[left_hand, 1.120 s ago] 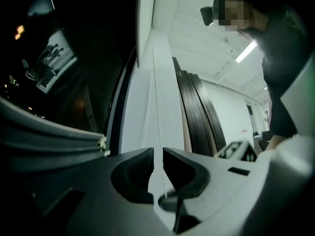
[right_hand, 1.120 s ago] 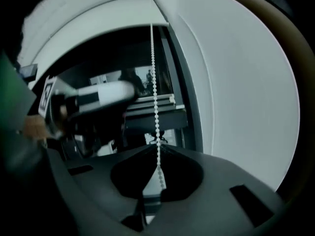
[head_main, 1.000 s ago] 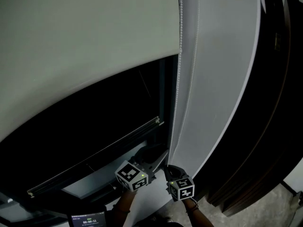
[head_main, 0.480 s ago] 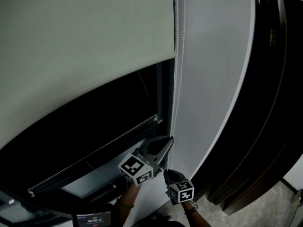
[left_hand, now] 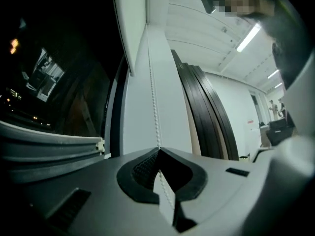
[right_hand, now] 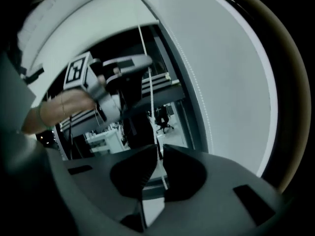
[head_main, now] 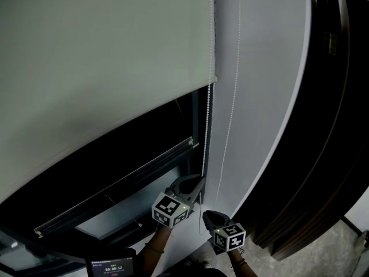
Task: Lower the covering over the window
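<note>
A pale grey-green roller blind (head_main: 104,68) covers the upper part of a dark window (head_main: 115,166). Its bottom edge stands about a third of the way down at the right side. A white bead chain (head_main: 206,131) hangs beside it in two strands. My left gripper (head_main: 199,184) is shut on the left strand low down, and the beads (left_hand: 153,102) run straight up from its closed tips (left_hand: 158,150). My right gripper (head_main: 206,215) sits just below and to the right. Its jaws (right_hand: 158,154) are nearly together, with the chain (right_hand: 147,82) pinched between them.
A white wall panel (head_main: 259,97) runs down right of the chain, with dark wooden panels (head_main: 340,126) beyond it. A metal window rail (head_main: 115,192) crosses below the blind. A small timer screen (head_main: 112,267) shows at the bottom edge.
My left gripper rose to the chain, closed on it, then came down a little. The blind's bottom edge has dropped slightly and the two strands have spread apart. The right gripper shifted slightly lower.
</note>
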{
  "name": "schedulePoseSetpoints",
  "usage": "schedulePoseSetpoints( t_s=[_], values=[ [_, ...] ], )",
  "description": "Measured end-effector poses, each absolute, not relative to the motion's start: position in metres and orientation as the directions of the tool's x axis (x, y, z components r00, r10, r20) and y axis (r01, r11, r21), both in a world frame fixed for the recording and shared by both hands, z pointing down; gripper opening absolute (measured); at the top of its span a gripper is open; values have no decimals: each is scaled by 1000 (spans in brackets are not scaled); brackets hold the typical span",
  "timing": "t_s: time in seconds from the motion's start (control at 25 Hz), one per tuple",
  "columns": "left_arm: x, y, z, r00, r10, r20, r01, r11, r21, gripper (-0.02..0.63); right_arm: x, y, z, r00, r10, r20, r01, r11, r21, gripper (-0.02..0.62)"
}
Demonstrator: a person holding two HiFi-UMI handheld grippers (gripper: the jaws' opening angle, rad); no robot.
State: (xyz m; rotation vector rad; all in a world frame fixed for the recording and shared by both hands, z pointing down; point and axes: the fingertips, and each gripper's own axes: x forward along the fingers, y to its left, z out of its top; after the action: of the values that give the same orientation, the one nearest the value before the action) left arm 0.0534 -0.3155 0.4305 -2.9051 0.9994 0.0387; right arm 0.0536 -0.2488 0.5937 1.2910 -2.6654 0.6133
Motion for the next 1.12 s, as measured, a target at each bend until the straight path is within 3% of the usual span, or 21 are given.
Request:
schedulePoseSetpoints(
  t_s=[0.16, 0.32, 0.56, 0.92, 0.96, 1.0, 1.12],
  values=[
    [56, -312, 466, 785, -618, 43, -617, -786, -50, 2, 67, -259, 511, -657, -747, 104, -732, 598, -327, 49],
    [61, -300, 520, 780, -602, 169, -608, -793, -21, 2, 75, -269, 411, -655, -752, -68, -725, 652, -223, 89],
    [66, -258, 630, 753, -492, 438, -571, -818, 63, 2, 69, -281, 299, -663, -723, -196, -730, 682, -47, 100],
    [72, -242, 652, 751, -466, 468, -574, -810, 116, 2, 55, -291, 208, -656, -673, -343, -728, 684, 50, 98],
    [71, -242, 652, 753, -470, 461, -579, -806, 123, 2, 56, -292, 205, -645, -681, -346, -738, 672, 55, 89],
    [70, -242, 653, 755, -473, 455, -581, -804, 128, 2, 55, -294, 204, -639, -689, -341, -747, 662, 63, 37],
    [71, -240, 651, 768, -464, 442, -574, -804, 153, 2, 58, -296, 206, -622, -704, -344, -762, 645, 60, 23]
  ],
)
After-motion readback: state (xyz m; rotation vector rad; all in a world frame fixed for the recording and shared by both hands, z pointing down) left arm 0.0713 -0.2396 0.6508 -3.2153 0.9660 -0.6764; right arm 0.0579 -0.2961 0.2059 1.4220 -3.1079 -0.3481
